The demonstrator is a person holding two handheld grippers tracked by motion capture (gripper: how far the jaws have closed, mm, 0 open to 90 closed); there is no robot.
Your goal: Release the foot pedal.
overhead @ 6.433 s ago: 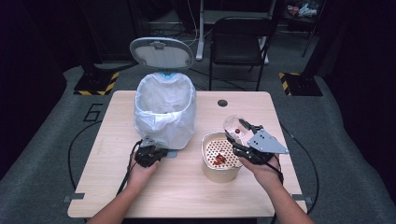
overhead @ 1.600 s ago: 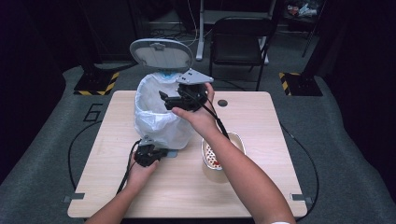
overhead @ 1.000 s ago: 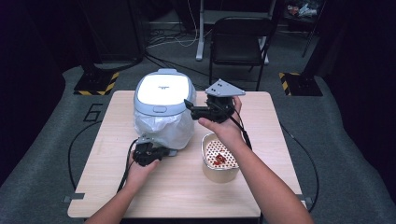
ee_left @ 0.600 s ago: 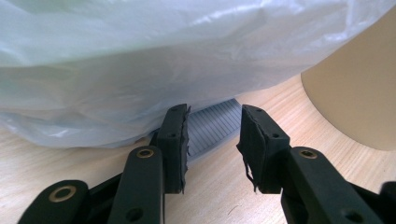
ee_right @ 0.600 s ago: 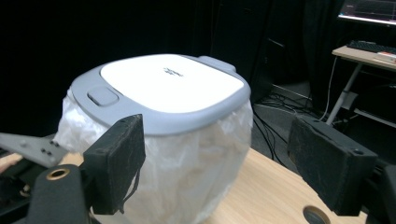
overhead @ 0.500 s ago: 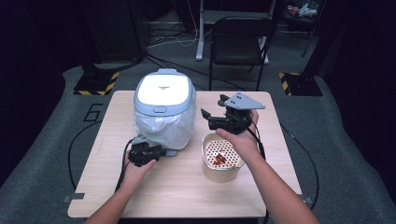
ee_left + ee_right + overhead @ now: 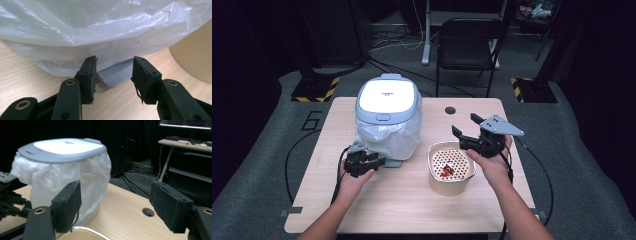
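On the left half of the wooden table [image 7: 492, 115] stands a small pedal bin [image 7: 387, 117], lid closed, its white plastic liner [image 7: 388, 137] bulging below the rim. Its grey foot pedal [image 7: 117, 75] lies on the tabletop just ahead of the left gripper [image 7: 372, 161], between its parted, empty jaws. To its right, the right gripper [image 7: 464, 131] hovers spread wide and empty above a tan bowl [image 7: 450, 167] holding red scraps. Pressing the pedal would probably go best from straight above, jaws kept off the liner.

overhead view, two close tong-cams
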